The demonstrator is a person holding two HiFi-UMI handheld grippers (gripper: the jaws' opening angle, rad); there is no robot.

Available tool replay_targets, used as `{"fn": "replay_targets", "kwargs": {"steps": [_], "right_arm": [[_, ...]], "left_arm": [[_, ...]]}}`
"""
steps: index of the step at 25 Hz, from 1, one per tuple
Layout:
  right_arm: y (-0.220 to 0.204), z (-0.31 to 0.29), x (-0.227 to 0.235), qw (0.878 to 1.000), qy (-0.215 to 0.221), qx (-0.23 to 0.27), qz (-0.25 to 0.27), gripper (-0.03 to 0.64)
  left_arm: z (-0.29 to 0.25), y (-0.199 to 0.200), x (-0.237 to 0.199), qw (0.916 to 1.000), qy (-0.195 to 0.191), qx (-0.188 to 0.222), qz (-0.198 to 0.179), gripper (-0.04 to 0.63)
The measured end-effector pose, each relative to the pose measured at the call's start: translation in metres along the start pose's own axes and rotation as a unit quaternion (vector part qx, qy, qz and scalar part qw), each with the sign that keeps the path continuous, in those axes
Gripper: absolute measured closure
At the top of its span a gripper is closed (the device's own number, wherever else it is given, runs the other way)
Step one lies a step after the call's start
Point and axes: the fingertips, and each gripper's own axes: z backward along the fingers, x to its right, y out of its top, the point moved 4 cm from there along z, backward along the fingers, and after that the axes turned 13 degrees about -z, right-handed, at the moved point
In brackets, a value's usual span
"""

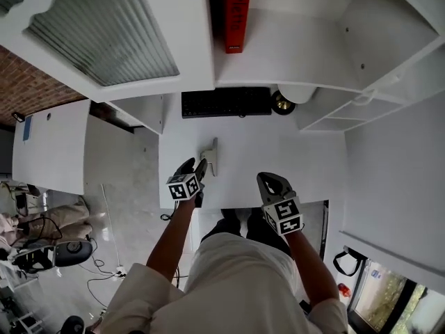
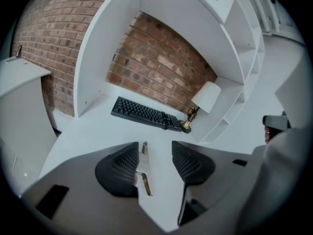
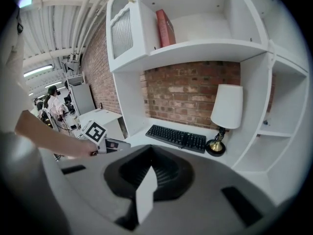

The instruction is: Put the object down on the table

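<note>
Object (image 1: pixel 211 157) was laid on the near table (image 1: pixel 278 145).
Left gripper (image 2: pixel 154 148) was held wide apart, empty; right gripper (image 3: pixel 149 153) seemed closed, empty.

The red book (image 1: pixel 237 12) on the shelf (image 1: pixel 292 54) above the keyboard (image 1: pixel 226 102) has dark spine lettering starting "Ar"; the rest is unclear. Nearer than the keyboard, the left gripper (image 1: pixel 195 164) and right gripper (image 1: pixel 267 179) bear black-and-white square markers without letters.

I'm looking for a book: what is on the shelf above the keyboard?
A red book stands at the left end of the shelf. Whatever is in the cabinet beside it is hidden behind its ribbed door.
</note>
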Motion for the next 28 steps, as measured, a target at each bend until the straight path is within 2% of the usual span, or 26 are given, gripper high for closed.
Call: {"fn": "replay_targets", "kwargs": {"steps": [7,13,17,21,28], "right_arm": [[0.019,0.016,0.007,1.000,0.005,0.014,0.017,0.615],[0.033,0.036,0.020,0.999,0.019,0.014,0.034,0.614],[0.048,0.052,0.020,0.998,0.045,0.020,0.049,0.614],[0.062,0.069,0.021,0.995,0.072,0.035,0.062,0.614],[0.084,0.090,0.018,0.990,0.120,0.048,0.064,0.615]], "left_arm": [[0.046,0.031,0.027,0.9987,0.012,0.043,-0.026,0.414],[0.086,0.045,0.056,0.9976,0.024,0.065,-0.004,0.421],[0.111,0.056,0.079,0.9967,0.033,0.074,-0.004,0.425],[0.137,0.065,0.105,0.9946,0.047,0.085,-0.037,0.450],[0.181,0.095,0.149,0.9882,0.042,0.136,-0.055,0.488]]}}
